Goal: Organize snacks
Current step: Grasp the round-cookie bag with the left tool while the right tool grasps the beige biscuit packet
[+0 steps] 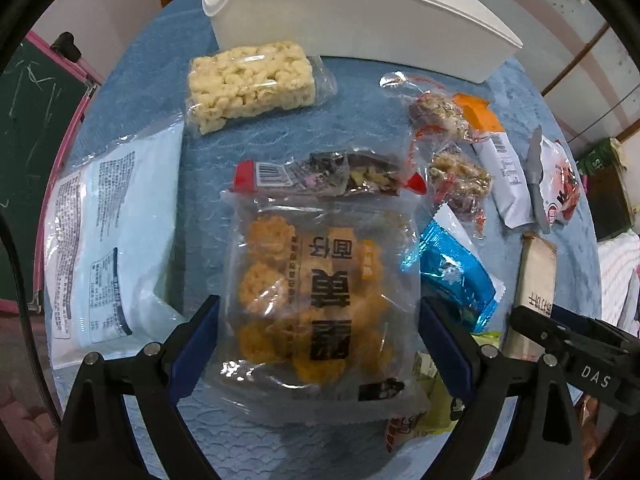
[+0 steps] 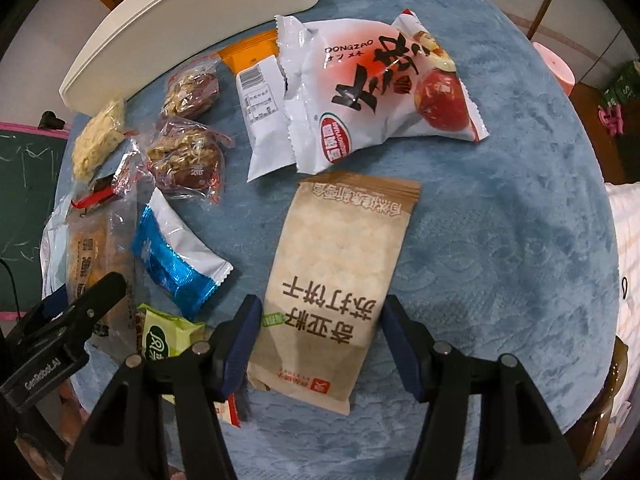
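Two pickups are in hand on the round table under its blue textured cloth [image 2: 500, 200]; the long white plastic bin [image 1: 360, 20] waits at the far edge. The left gripper [image 1: 320, 344] is spread wide astride the clear bag of golden cookies [image 1: 316, 288], pads apparently not yet pressing. The right gripper [image 2: 320, 344] straddles the tan cracker packet [image 2: 340, 272], partly spread, contact unclear. Next: squeeze, lift, carry binward. The blue foil packet [image 2: 172, 264] crowds between them.
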`<move>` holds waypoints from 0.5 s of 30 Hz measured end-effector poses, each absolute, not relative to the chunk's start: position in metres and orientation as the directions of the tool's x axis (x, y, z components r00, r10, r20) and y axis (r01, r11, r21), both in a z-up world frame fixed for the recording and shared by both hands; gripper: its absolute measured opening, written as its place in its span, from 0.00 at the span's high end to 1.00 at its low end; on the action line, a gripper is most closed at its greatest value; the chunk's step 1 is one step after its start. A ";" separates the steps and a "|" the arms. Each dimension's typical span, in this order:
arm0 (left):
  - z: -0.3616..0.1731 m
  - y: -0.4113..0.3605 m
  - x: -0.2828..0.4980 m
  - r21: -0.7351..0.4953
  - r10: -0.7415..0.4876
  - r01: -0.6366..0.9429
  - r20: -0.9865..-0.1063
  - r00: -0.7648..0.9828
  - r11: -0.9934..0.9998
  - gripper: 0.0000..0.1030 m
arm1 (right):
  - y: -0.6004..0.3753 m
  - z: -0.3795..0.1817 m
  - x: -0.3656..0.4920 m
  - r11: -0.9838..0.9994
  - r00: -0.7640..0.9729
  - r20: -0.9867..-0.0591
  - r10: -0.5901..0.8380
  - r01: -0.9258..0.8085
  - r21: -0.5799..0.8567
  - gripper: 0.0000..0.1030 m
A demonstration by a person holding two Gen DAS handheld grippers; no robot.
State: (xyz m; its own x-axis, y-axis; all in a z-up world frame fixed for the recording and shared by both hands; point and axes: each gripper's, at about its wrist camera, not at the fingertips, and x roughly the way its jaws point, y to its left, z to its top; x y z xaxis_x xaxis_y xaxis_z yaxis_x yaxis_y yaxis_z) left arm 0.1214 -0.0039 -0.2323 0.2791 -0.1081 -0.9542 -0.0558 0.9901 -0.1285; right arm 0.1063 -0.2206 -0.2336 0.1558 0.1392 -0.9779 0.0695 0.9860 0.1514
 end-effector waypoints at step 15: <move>-0.243 -0.015 0.113 -0.086 -0.071 -0.043 -0.958 0.277 0.995 0.22 | -0.217 -0.237 0.104 0.987 0.168 -0.976 0.139 0.054 0.150 0.40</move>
State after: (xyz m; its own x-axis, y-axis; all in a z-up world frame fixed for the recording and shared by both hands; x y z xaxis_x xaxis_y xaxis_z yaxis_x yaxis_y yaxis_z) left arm 0.1135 -0.0147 -0.2428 0.2774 -0.0710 -0.9581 -0.0429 0.9954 -0.0862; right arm 0.1036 -0.2169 -0.2366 0.1676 0.1394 -0.9760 0.0538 0.9872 0.1502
